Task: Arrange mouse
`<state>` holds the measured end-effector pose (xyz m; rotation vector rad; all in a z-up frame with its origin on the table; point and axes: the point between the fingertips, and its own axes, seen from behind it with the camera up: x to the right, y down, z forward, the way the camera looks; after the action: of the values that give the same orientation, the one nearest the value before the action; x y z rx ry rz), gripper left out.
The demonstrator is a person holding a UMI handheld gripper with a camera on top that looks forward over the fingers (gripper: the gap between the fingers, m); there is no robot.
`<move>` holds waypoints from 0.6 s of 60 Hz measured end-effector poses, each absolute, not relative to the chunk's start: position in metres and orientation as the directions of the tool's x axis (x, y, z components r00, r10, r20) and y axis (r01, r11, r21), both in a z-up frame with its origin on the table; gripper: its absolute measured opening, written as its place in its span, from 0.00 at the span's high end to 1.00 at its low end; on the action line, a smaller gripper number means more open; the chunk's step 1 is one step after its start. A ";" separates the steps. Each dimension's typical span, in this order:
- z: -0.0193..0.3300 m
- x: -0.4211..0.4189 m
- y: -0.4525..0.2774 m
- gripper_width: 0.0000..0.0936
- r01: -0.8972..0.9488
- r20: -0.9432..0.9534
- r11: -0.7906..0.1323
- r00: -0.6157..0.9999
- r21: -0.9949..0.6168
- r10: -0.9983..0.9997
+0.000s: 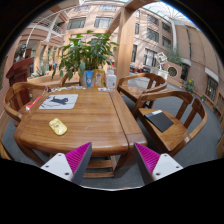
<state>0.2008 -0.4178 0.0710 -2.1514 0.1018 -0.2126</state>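
A small yellow mouse (pixel 58 126) lies on the near left part of a wooden table (pixel 95 120). A pale grey mat (pixel 58 101) lies on the table farther back on the left. My gripper (pixel 110 153) is held well back from the table's near edge. Its two fingers with magenta pads (pixel 77 158) stand wide apart with nothing between them. The mouse is ahead of the fingers and to their left.
A potted plant (pixel 88 52), a blue bottle (pixel 88 78) and a pale cup (pixel 110 78) stand at the table's far end. Wooden armchairs stand at the left (pixel 14 100) and right (pixel 172 125); the right one holds a flat black item (pixel 160 120). A building is behind.
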 end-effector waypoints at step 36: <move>-0.016 0.011 -0.283 0.08 0.113 0.058 -0.584 0.992 -0.804 0.113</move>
<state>0.0112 -0.2826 -0.0162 -2.1993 -0.1566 -0.0009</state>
